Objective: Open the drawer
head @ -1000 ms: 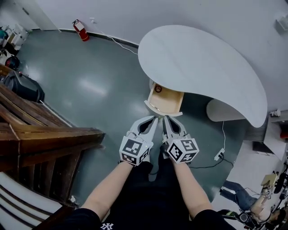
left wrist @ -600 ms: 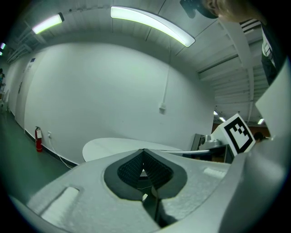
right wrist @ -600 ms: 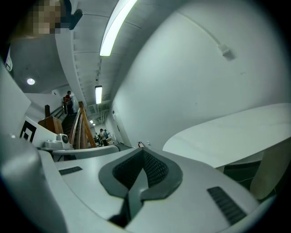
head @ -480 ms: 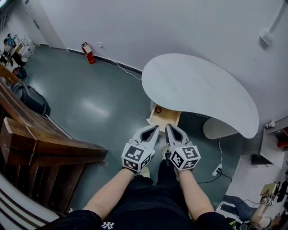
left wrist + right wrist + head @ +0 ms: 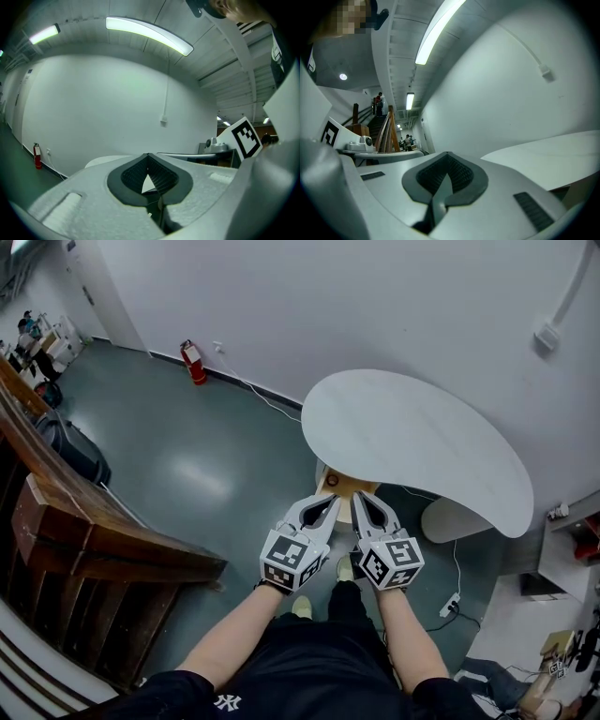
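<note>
Open grey floor to the left of the pulled-out drawer leaves free passage. The white tabletop overhangs the drawer's far part, blocking reach from above. A wooden stair railing closes off the near left, and the wall bounds the far side.

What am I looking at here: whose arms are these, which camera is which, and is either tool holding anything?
A person, not a robot, holds a two-jaw tool in each hand. The head view looks down from the person's head: left tool, right tool, held near a white table with an open wooden drawer under it. Nothing shows on the tabletop. The other two pictures come from cameras riding on each tool, looking along its jaws. Both tools are shut and empty.
</note>
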Demonstrator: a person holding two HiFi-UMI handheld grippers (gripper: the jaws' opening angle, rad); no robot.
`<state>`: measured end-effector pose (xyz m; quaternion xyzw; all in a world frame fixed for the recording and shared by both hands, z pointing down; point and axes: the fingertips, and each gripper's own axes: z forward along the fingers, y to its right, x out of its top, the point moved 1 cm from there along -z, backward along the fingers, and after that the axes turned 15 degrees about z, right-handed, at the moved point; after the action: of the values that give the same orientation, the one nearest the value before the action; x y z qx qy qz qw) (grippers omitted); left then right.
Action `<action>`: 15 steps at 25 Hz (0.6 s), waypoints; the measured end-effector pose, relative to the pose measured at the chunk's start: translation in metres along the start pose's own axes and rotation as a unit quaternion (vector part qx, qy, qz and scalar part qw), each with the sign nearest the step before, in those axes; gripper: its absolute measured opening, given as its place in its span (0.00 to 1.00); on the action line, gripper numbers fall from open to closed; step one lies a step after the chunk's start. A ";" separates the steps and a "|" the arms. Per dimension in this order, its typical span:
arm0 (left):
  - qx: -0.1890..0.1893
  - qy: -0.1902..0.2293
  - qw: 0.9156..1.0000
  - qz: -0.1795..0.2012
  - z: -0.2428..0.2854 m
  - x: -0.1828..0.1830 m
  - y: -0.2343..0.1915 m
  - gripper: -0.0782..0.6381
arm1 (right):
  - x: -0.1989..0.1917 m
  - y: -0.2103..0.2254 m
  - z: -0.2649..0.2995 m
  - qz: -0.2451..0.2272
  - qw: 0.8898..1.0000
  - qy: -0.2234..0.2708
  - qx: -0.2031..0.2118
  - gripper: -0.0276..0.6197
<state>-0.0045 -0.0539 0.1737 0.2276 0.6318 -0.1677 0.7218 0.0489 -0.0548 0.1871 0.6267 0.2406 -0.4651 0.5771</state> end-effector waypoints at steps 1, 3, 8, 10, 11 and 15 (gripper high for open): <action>0.001 0.001 1.000 0.000 0.000 0.002 0.000 0.12 | 0.002 -0.001 0.000 -0.001 1.000 0.001 0.001 0.07; 0.001 0.002 1.000 -0.001 0.000 0.003 -0.001 0.12 | 0.004 -0.003 0.000 -0.002 1.000 0.002 0.003 0.07; 0.004 -0.001 1.000 -0.005 0.000 0.001 -0.003 0.12 | 0.006 -0.005 0.002 -0.003 1.000 -0.001 0.006 0.07; 0.005 -0.003 1.000 -0.007 0.001 -0.001 -0.004 0.12 | 0.005 -0.005 0.003 -0.003 1.000 -0.003 0.007 0.07; 0.005 -0.003 1.000 -0.008 0.001 -0.002 -0.005 0.12 | 0.004 -0.005 0.004 -0.003 1.000 -0.004 0.007 0.06; 0.005 -0.006 1.000 -0.009 0.002 -0.007 -0.007 0.12 | 0.001 -0.005 0.008 -0.002 1.000 -0.007 0.008 0.07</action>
<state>-0.0074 -0.0614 0.1797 0.2241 0.6289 -0.1789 0.7227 0.0429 -0.0617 0.1845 0.6279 0.2340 -0.4725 0.5725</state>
